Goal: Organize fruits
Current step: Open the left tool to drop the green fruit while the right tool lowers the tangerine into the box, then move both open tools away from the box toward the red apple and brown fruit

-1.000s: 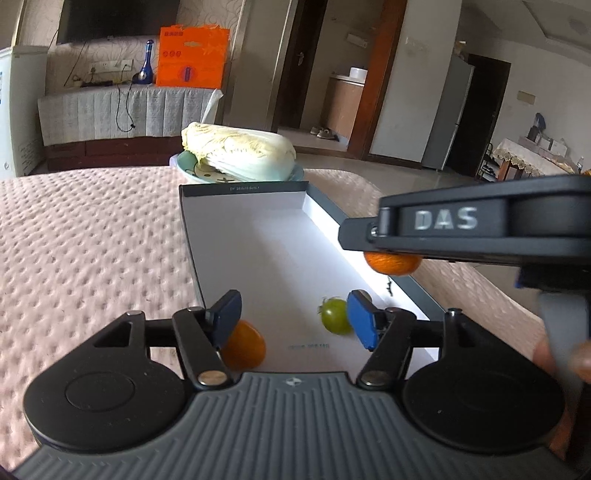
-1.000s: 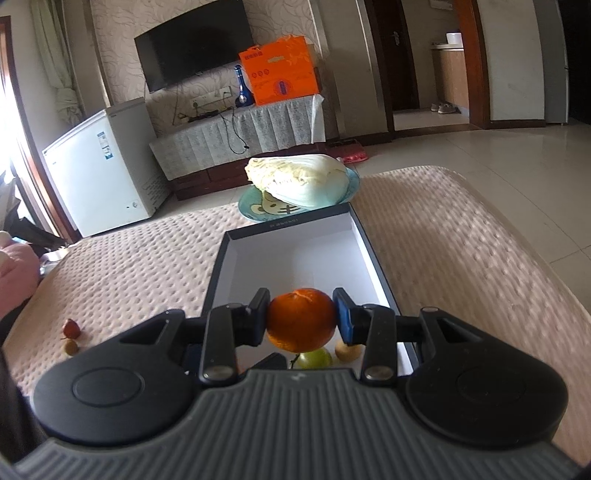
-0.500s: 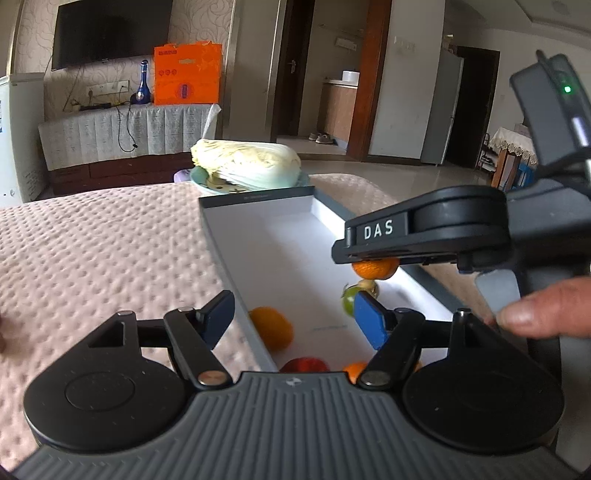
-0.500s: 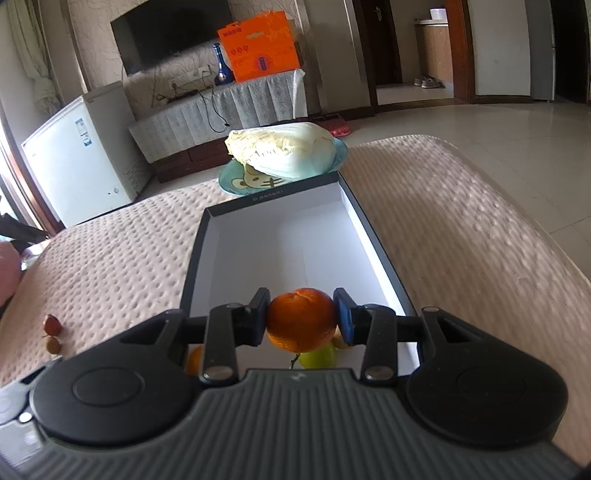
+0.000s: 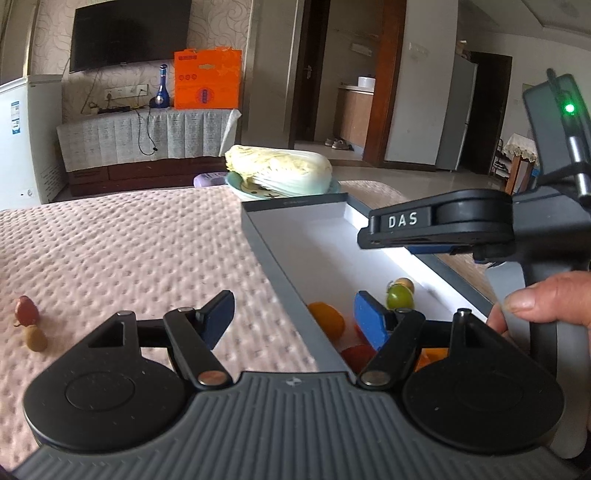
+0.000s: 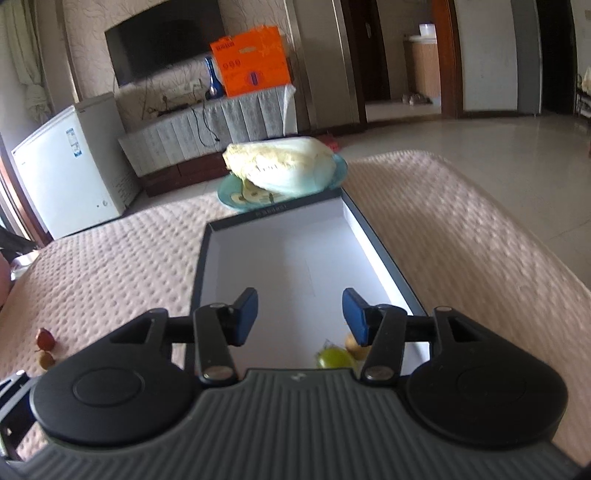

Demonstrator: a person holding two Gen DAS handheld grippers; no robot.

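Blue-padded left tool and right tool are both spread and carry nothing, while oranges and a green fruit lie in the white tray at 6 o'clock.

— What sits at the far end of the worktop?
— A head of napa cabbage lying on a teal plate. The worktop itself wears a pink, bumpy cloth.
— And behind it?
— A low cabinet draped in a pale cloth, with a blue bottle and an orange box standing on top, the bottle just beside the box. Black cables hang down over the cloth.
— On the wall?
— A dark television, mounted above the cabinet.
— Anything to the left?
— A white chest freezer with a small label on its front. To the right, an open doorway with shoes on the floor inside.
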